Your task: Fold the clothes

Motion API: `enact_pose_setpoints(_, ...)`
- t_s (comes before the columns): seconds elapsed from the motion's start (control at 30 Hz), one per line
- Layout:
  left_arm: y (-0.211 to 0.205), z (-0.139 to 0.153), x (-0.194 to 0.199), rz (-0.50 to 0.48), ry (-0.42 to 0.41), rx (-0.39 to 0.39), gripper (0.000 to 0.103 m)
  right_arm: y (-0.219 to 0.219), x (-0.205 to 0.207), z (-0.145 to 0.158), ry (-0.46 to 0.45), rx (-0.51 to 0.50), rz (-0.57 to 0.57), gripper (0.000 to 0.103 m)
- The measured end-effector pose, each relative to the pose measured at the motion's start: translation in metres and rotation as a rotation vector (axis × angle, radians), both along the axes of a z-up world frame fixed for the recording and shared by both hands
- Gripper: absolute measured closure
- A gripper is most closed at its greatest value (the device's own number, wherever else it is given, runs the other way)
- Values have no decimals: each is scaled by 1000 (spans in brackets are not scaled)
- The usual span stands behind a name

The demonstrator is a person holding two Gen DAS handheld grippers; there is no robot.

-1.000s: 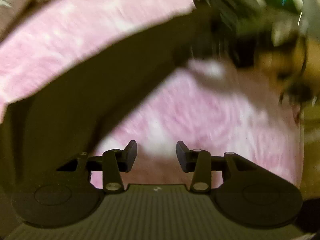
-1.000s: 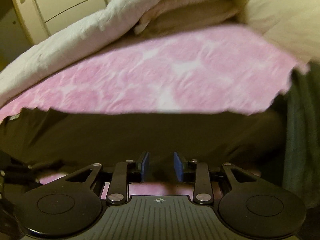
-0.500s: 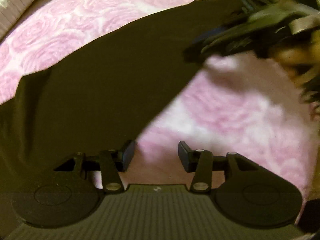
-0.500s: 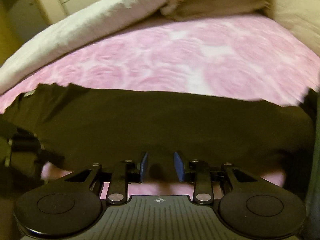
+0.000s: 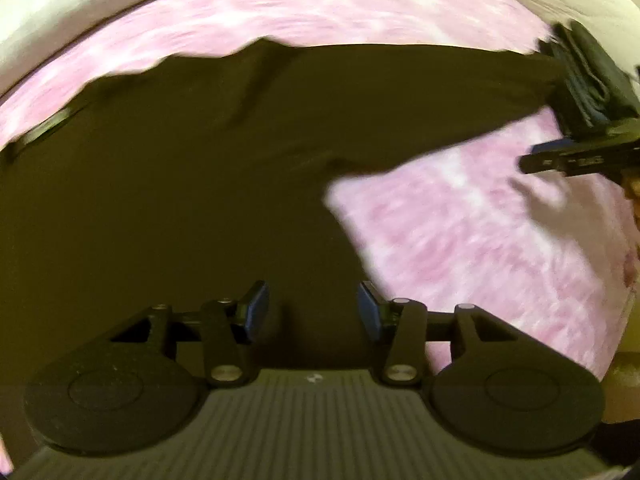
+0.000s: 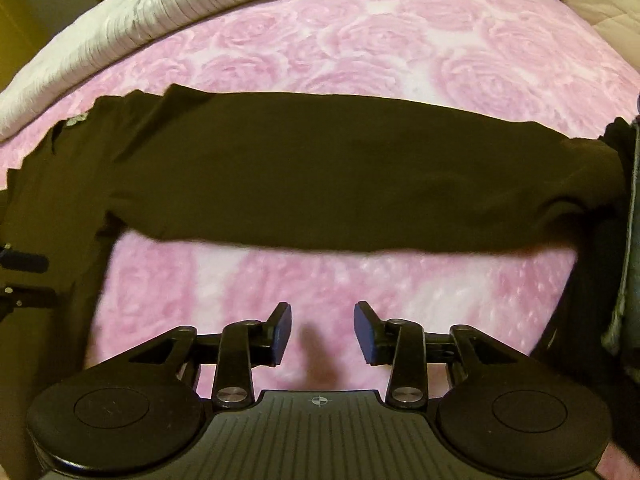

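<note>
Both grippers, left (image 5: 310, 312) and right (image 6: 322, 332), have just been opening, nothing between them, dark garment (image 6: 320, 168) at twelve o'clock on pink bedspread (image 6: 360, 40).

You have no words, brand names or numbers to read in either view. The one thing that might carry print is a small pale tag (image 6: 77, 119) at the left end of the dark garment (image 6: 320, 168), and it is too blurred to make out. A small round crosshair mark (image 6: 319, 401) sits on the ribbed gripper body, without letters.
</note>
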State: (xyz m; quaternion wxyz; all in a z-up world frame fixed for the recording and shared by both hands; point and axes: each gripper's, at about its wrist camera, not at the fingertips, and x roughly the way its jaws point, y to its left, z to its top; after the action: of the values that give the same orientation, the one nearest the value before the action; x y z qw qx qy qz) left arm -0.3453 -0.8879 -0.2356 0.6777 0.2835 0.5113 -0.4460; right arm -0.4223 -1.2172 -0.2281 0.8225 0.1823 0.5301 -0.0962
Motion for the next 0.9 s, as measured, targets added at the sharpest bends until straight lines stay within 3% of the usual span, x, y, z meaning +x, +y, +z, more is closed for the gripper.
enact_pose_setpoints(0.23, 123, 35, 55, 167, -93, 29, 57, 61, 28, 39, -26, -11, 83, 57)
enact_pose_setpoints(0.37, 214, 52, 99, 253, -165, 28, 45, 115, 62, 58, -50, -53, 165, 56)
enact_pose_setpoints(0.43, 267, 54, 125, 278, -196, 38, 44, 148, 78, 62, -60, -74, 188, 56)
enact_pose_setpoints(0.6, 394, 39, 199, 300, -261, 81, 44, 251, 120, 64, -71, -117, 200, 55)
enact_pose_setpoints(0.73, 476, 18, 252, 187, -379, 182, 44, 352, 156, 47, -52, -103, 219, 53)
enact_pose_setpoints(0.83, 523, 4, 293, 172, -394, 204, 44, 433, 196, 29, 3, -78, 295, 53)
enact_pose_setpoints(0.9, 543, -5, 319, 203, -386, 200, 44, 487, 220, 30, -22, -70, 403, 52)
